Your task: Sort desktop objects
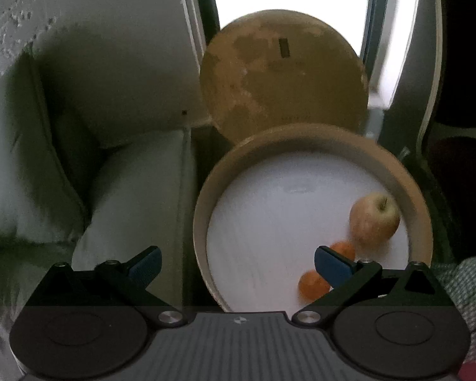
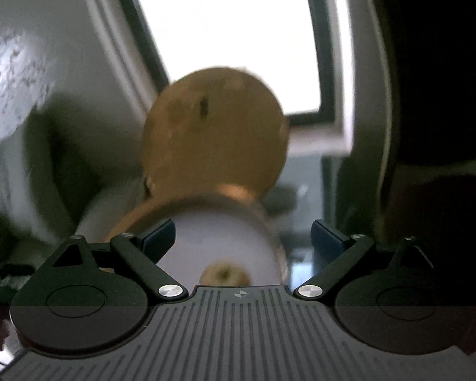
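Inside the round tray, near its right rim, an apple is sitting beside what look like two oranges; left tongs and right tongs are hanging spread, empty

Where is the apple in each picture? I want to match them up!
Left wrist view: the apple lies in the round tray, at its right side, above two oranges.
Right wrist view: the apple peeks out at bottom centre, just above the gripper body, partly hidden.
Shared landmark: the round brown disc standing behind the tray, before the window.
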The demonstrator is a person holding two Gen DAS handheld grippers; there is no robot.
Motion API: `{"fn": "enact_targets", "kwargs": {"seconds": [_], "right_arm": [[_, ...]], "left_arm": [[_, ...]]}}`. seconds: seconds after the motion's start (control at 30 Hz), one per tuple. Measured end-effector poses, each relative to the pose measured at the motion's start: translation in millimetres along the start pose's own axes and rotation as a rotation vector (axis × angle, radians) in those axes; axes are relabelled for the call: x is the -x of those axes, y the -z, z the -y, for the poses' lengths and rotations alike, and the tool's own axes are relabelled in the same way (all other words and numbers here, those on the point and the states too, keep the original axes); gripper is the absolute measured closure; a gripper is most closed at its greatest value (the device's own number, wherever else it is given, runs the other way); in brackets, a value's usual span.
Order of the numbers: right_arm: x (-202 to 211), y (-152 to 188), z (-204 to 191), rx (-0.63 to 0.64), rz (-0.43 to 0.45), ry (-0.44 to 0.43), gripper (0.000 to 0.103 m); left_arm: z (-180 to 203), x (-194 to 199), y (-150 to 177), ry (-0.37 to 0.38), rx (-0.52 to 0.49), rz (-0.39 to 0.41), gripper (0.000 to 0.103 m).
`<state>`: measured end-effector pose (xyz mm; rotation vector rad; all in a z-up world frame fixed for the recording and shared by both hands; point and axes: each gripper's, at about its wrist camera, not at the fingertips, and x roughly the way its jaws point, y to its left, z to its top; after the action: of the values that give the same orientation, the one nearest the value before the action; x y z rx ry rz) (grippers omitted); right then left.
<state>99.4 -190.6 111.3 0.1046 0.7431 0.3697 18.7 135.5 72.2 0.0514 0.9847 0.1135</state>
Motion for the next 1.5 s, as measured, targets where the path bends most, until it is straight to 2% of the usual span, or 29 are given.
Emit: {"fn": "enact_targets", "kwargs": {"seconds": [0.2, 0.37, 0.53, 0.67, 0.87, 0.97, 1.1, 1.27, 1.4, 1.5], "right_arm": [[-1.5, -59.1, 13.2, 0.025, 0.091, 0.007, 0.005], [-22.1, -95.4, 9.3, 0.092, 0.114, -0.023, 0.005], [-53.7, -131.1, 5.9, 0.127, 0.223, -0.052, 0.000], [-101.9, -153.9, 19.5, 0.086, 0.276, -0.085, 0.000], [-190.8, -150.4, 44.5, 0.065, 0.279, -0.045, 0.000], [-231.0, -143.2, 51.4, 0.094, 0.239, -0.020, 0.000], [-266.1, -133.9, 62.2, 0.083, 0.200, -0.019, 0.000], [-303.2, -126.1, 77.1, 0.046, 0.193, -0.026, 0.000], [-315.3, -123.2, 83.3, 0.018, 0.212, -0.069, 0.000], [-323.7, -119.4, 84.6, 0.025, 0.186, -0.121, 0.000]], "left_arm": [[-12.1, -0.9, -50.9, 0.009, 0.003, 0.050, 0.001], [-19.6, -10.1, -104.7, -0.005, 0.001, 0.156, 0.001], [-34.2, -61.3, -150.8, -0.108, 0.057, 0.273, 0.001], [-52.2, -123.0, -168.1, -0.154, 0.139, 0.271, 0.001], [-73.5, -196.9, -162.1, -0.065, 0.263, 0.317, 0.001], [-82.8, -225.4, -158.6, -0.012, 0.323, 0.298, 0.001], [-93.9, -249.6, -152.9, 0.085, 0.419, 0.311, 0.001], [-102.6, -267.4, -143.0, 0.127, 0.555, 0.376, 0.001], [-103.1, -276.0, -140.9, 0.174, 0.556, 0.409, 0.001], [-101.4, -282.3, -142.2, 0.214, 0.530, 0.416, 0.001]]}}
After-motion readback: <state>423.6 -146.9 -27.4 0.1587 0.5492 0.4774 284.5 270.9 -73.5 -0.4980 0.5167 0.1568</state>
